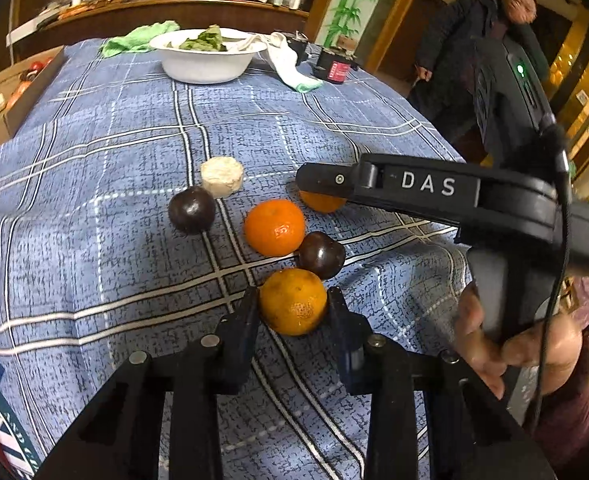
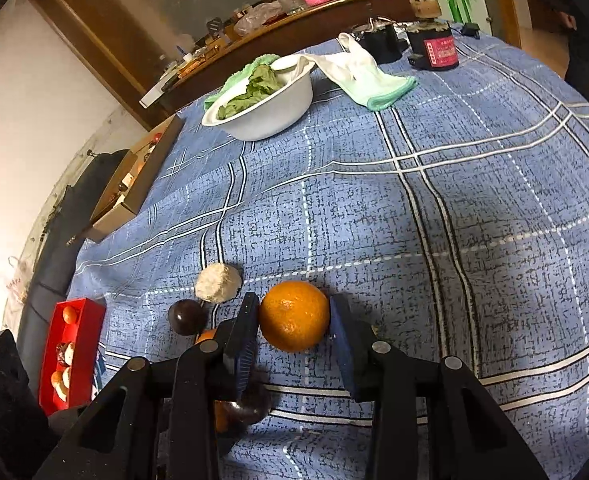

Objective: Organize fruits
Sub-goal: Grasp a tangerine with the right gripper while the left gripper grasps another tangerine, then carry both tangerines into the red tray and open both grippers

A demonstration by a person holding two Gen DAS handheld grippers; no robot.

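On the blue checked tablecloth (image 1: 94,240) lie three oranges, two dark round fruits and a pale round piece (image 1: 222,176). My left gripper (image 1: 293,304) is shut on the nearest orange (image 1: 293,301). A second orange (image 1: 275,227) and a dark fruit (image 1: 321,255) lie just beyond it, another dark fruit (image 1: 192,209) to the left. My right gripper (image 2: 294,320) is shut on the far orange (image 2: 294,316), which the left wrist view shows partly hidden (image 1: 322,202) under that gripper's body (image 1: 426,186).
A white bowl (image 1: 206,65) of greens, a white-green cloth (image 1: 290,66) and dark jars (image 1: 336,68) stand at the table's far end. A cardboard box (image 1: 10,96) sits at the left edge. A red tray (image 2: 72,354) holding fruit lies at the near left. A person (image 1: 478,52) stands at the right.
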